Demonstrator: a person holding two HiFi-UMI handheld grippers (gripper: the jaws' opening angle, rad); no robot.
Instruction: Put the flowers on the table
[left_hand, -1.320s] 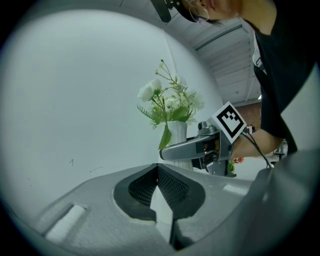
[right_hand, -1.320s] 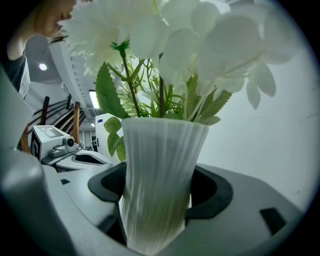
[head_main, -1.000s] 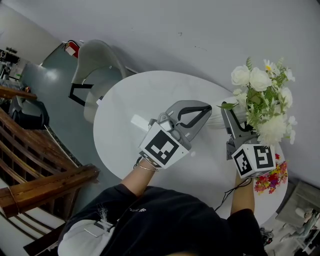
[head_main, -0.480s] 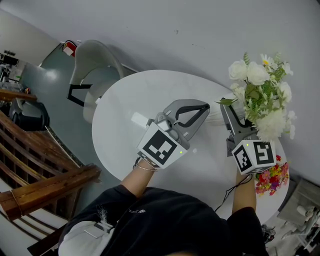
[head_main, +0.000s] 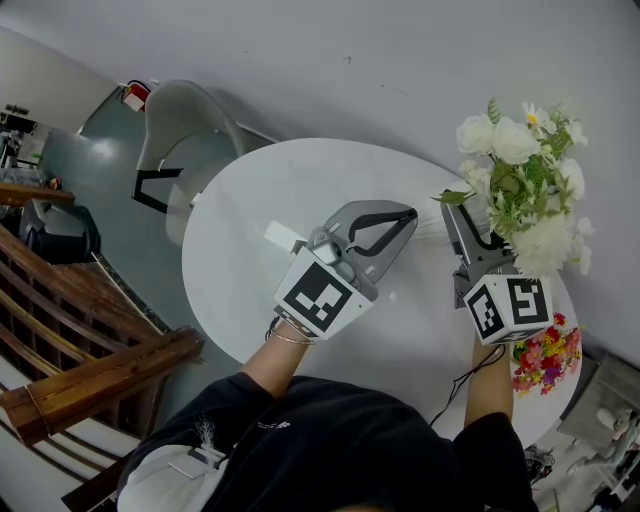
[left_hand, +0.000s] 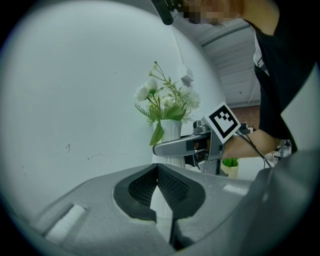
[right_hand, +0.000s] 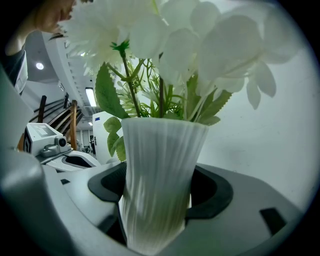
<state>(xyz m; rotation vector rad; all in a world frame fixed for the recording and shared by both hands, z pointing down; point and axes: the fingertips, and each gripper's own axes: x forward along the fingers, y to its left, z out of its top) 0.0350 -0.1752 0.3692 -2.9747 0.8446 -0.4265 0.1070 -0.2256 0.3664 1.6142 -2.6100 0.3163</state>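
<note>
White ribbing marks the vase (right_hand: 160, 175), which is clamped between the jaws of the right gripper (head_main: 478, 232). Both dark pads are pressed against its narrow lower body. The flowers (head_main: 520, 185), white blooms on green stems, stand upright above those jaws. Whether the base of the vase rests on the table (head_main: 300, 190) cannot be determined, as it is hidden behind the gripper body in every view.

The jaws of the left gripper (head_main: 405, 215) are closed tip to tip, and nothing is held between them. This gripper is positioned just beside the right gripper, on its inner side, over the table.

Compared with one second ago, the right gripper is displaced slightly upward in the head view, and the flowers are carried with it. Its marker cube (head_main: 510, 308) is turned so that two faces are presented more squarely. The left gripper is found almost unchanged in position.

A bunch of coloured flowers (head_main: 543, 352) lies on the table just behind the marker cube. A chair (head_main: 190, 120) stands beyond the table, well apart from both grippers.
</note>
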